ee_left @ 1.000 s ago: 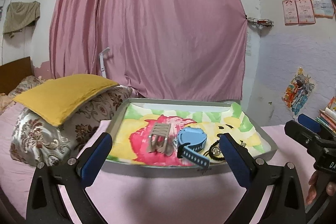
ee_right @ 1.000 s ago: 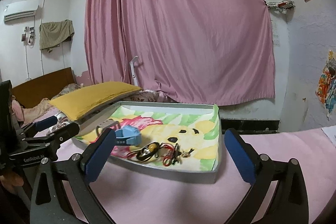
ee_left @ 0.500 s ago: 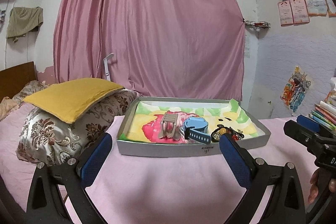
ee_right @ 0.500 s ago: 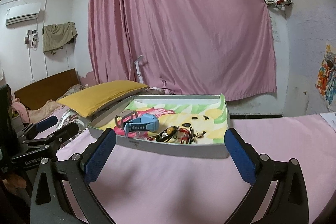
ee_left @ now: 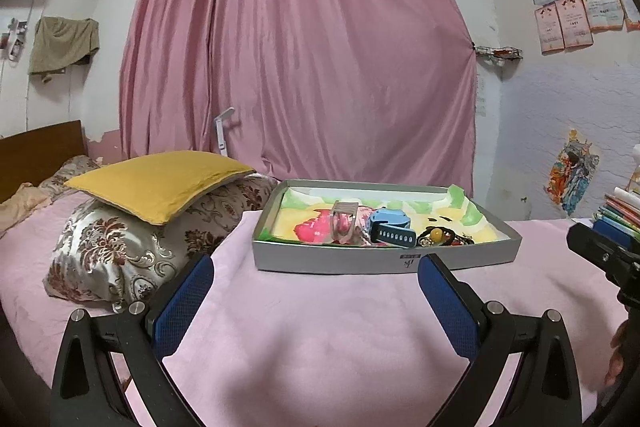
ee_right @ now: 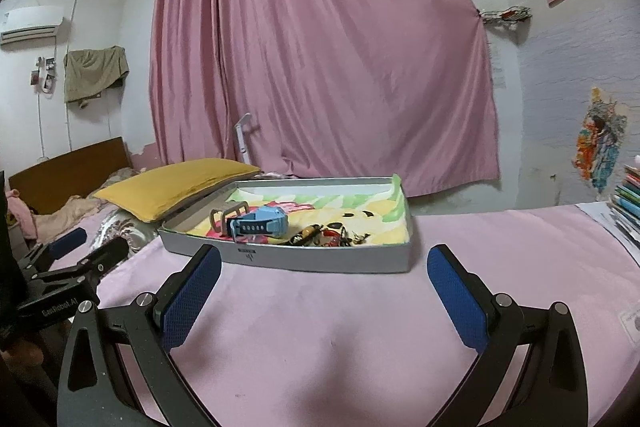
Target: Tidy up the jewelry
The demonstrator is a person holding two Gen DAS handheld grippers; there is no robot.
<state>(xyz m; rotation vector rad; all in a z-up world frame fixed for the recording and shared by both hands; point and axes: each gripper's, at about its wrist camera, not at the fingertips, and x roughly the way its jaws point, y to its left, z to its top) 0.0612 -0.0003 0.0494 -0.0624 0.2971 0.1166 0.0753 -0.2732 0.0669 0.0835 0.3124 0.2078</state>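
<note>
A shallow grey box [ee_left: 384,261] [ee_right: 320,261] with a colourful cartoon lining sits on the pink bedspread. In it lie a beige band [ee_left: 343,221] [ee_right: 229,214], a blue watch [ee_left: 390,225] [ee_right: 262,221] and a tangle of dark and red jewelry [ee_left: 440,237] [ee_right: 326,235]. My left gripper [ee_left: 316,291] is open and empty, held back from the box's near wall. My right gripper [ee_right: 324,287] is open and empty, also short of the box. The right gripper shows at the left wrist view's right edge [ee_left: 600,255]; the left gripper shows at the right wrist view's left edge [ee_right: 68,267].
A yellow pillow [ee_left: 160,183] lies on a floral pillow [ee_left: 120,251] left of the box. A pink curtain [ee_left: 300,67] hangs behind. Stacked books [ee_left: 620,211] stand at the right. A wooden headboard [ee_right: 68,171] is at far left.
Both grippers have pulled back and lowered from the box; it now looks farther away and is seen from a flatter angle. The items in it have not moved.
</note>
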